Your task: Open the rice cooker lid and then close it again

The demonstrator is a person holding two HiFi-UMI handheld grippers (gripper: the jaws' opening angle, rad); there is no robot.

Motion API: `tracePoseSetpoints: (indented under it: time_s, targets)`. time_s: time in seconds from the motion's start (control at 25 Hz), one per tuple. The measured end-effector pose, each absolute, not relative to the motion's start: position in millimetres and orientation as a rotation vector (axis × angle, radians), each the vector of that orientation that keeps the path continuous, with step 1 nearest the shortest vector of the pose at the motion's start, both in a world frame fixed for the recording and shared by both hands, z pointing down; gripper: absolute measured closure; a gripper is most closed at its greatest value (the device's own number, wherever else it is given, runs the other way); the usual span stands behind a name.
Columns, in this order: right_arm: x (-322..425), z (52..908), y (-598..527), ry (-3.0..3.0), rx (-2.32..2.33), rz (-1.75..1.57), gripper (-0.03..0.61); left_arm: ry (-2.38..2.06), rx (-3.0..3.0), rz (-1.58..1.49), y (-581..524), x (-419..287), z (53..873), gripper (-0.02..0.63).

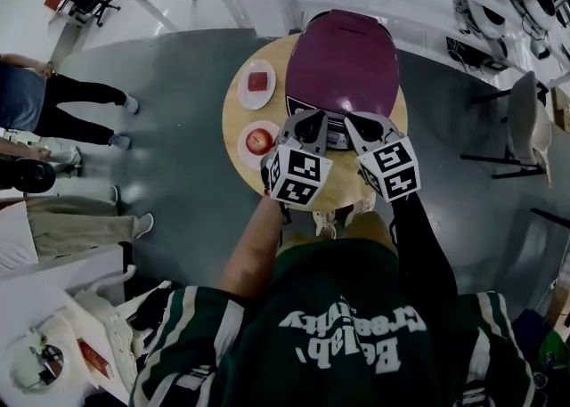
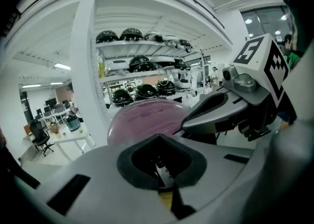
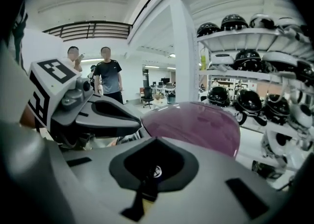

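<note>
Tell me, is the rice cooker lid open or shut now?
Shut. The purple lid lies down flat, dome up; nothing of the inside shows.

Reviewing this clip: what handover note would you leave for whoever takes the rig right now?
Left tool: jaws together, holding nothing, over the front of the rice cooker.
Right tool: the same, beside it.
The cooker stands on the round table, and its purple lid looks down.
Done: this moment does not show whether the lid has already been opened.
Left: if not, open the lid, then close it again.
</note>
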State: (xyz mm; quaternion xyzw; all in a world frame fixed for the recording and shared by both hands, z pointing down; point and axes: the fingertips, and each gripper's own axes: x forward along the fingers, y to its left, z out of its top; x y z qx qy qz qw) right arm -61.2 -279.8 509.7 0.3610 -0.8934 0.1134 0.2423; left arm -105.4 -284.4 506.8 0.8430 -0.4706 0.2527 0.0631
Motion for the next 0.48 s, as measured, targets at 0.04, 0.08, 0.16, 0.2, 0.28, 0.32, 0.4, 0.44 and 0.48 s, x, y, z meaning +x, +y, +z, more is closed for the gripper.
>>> tracePoseSetpoints:
  time_s: [0.04, 0.08, 0.16, 0.2, 0.28, 0.32, 0.4, 0.44, 0.48]
  targets:
    - [-61.8, 510.2, -280.3, -2.434, 0.988, 0.306, 0.575, -1.419, 2.543, 0.769, -284.6, -106.2, 508.4, 0.614]
    - [-62.5, 510.3, -280.7, -2.426, 0.989, 0.302, 0.575, -1.416, 2.537, 0.776, -284.8, -107.1, 510.0, 0.614]
    - [-63.2, 510.3, -281.4, -2.415, 0.995, 0.299, 0.574, -1.404, 2.527, 0.79, -284.8, -107.8, 513.5, 0.614]
    - [-63.1, 510.3, -281.7, -2.41, 1.001, 0.301, 0.575, -1.396, 2.523, 0.798, -284.7, -107.6, 515.2, 0.614]
    - [-62.8, 510.6, -282.4, -2.397, 1.008, 0.3, 0.575, -1.386, 2.523, 0.809, -284.8, -106.8, 517.3, 0.614]
    - [-63.0, 511.2, -282.5, -2.386, 1.008, 0.291, 0.575, -1.387, 2.525, 0.809, -285.1, -106.6, 517.4, 0.614]
    - [-63.9, 513.6, -281.7, -2.36, 1.004, 0.256, 0.575, -1.394, 2.528, 0.802, -285.4, -107.0, 517.1, 0.614]
    - [-64.4, 514.7, -281.3, -2.348, 1.004, 0.239, 0.574, -1.396, 2.527, 0.799, -285.8, -107.3, 517.2, 0.614]
    - [-64.7, 515.2, -281.0, -2.34, 1.007, 0.225, 0.575, -1.396, 2.527, 0.798, -286.5, -107.3, 517.5, 0.614]
